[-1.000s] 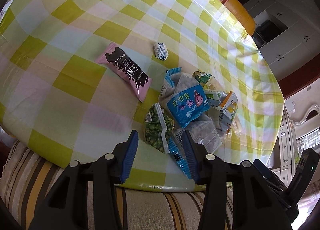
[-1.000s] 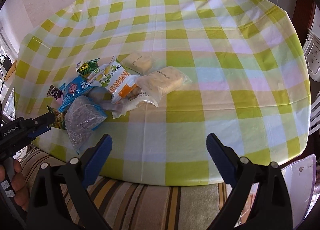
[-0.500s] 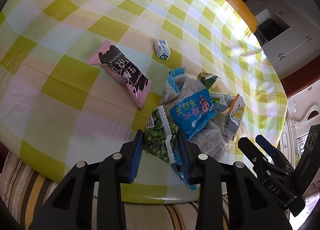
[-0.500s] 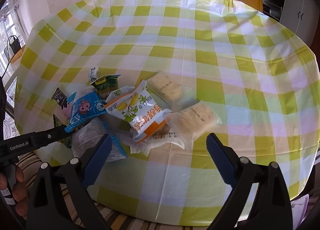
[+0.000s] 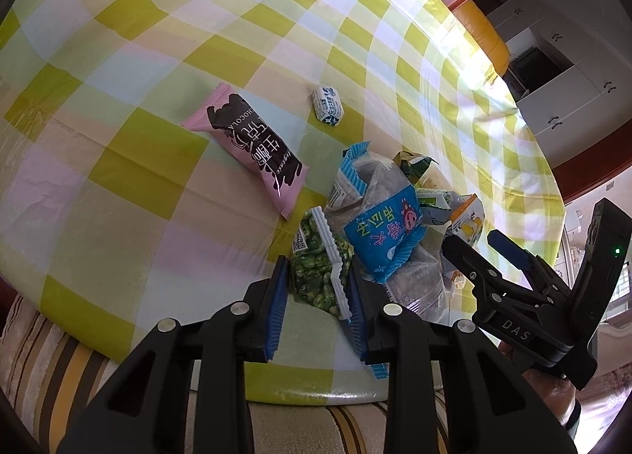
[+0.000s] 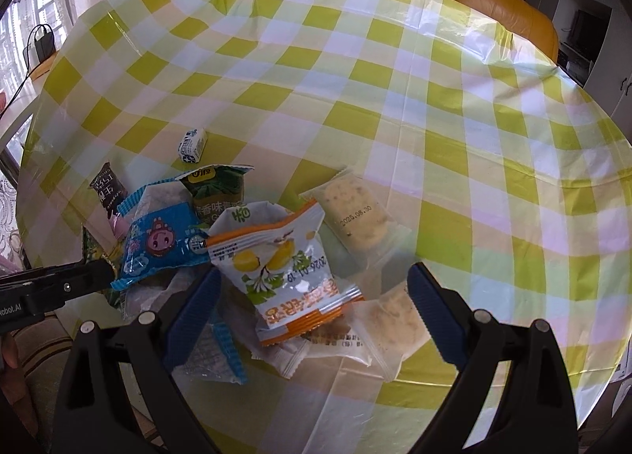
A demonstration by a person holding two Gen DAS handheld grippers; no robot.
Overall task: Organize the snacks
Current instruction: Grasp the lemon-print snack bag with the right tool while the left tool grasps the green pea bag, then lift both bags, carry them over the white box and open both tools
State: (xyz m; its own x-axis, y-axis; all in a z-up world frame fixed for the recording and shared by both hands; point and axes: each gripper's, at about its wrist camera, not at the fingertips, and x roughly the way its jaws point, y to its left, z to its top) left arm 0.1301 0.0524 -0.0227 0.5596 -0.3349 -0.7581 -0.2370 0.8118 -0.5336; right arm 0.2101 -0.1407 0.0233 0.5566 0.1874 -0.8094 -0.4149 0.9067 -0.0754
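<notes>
The left tool (image 5: 316, 292) has just been closing onto the clear green-pea packet (image 5: 320, 268), now grasped at the checked worktop (image 5: 118, 146) edge. The right tool (image 6: 314, 296), moved in, gapes over the white-orange packet (image 6: 288, 276). Only its view shows two pale cracker packets (image 6: 355, 217).

Crowded at 6 o'clock on the surface (image 6: 434, 106): heaped snack packets (image 6: 276, 268), left tongs (image 5: 316, 288) closing in on the pea bag (image 5: 320, 272). Open cloth from 9 through 3 o'clock, barring one small wrapped sweet (image 6: 192, 145).
</notes>
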